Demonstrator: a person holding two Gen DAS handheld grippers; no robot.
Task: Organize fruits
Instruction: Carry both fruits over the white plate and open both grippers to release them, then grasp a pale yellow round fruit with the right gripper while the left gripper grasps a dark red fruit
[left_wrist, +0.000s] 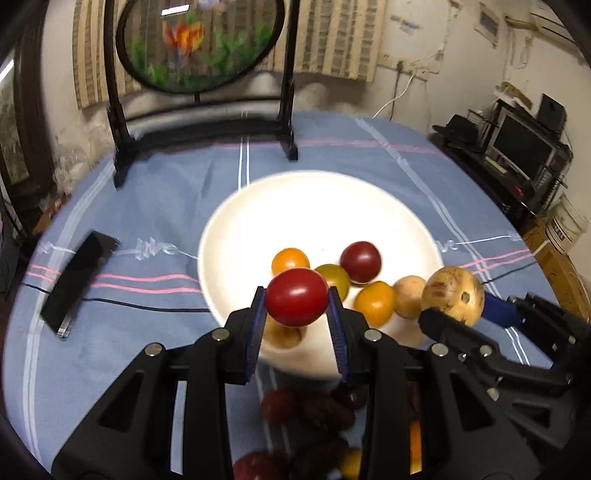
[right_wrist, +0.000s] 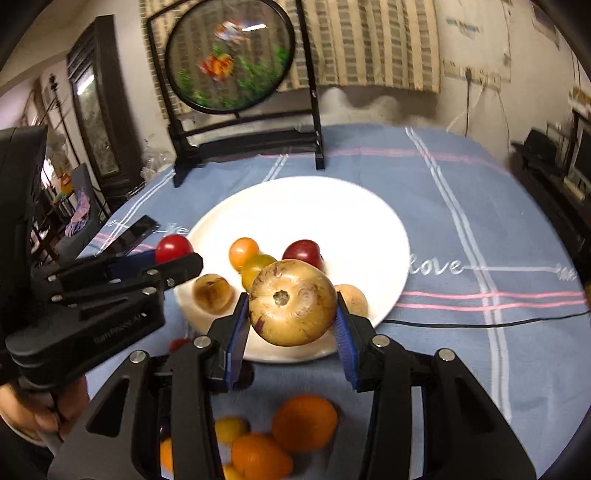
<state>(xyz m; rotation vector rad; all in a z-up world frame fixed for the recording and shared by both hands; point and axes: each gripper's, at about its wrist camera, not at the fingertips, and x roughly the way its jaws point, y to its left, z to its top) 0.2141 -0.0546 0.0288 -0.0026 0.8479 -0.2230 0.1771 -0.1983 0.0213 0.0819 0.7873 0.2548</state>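
Observation:
My left gripper (left_wrist: 296, 300) is shut on a red cherry tomato (left_wrist: 296, 291), held above the near rim of a white plate (left_wrist: 314, 206). My right gripper (right_wrist: 291, 303) is shut on a round tan fruit with purple streaks (right_wrist: 291, 301), also over the plate's (right_wrist: 314, 206) near edge. Each gripper shows in the other's view: the right one (left_wrist: 458, 306) at the right, the left one (right_wrist: 171, 254) at the left. On the plate lie two orange tomatoes (left_wrist: 290, 260), a dark red one (left_wrist: 360, 261), an olive one (left_wrist: 334, 278) and tan fruits (left_wrist: 408, 295).
Loose dark red fruits (left_wrist: 306, 410) and oranges (right_wrist: 304, 421) lie on the blue striped cloth (left_wrist: 147, 192) below the grippers. A black slab (left_wrist: 79, 277) with a cable lies left of the plate. A round framed screen on a black stand (left_wrist: 199, 44) stands behind it. A hand (right_wrist: 33, 410) grips the left handle.

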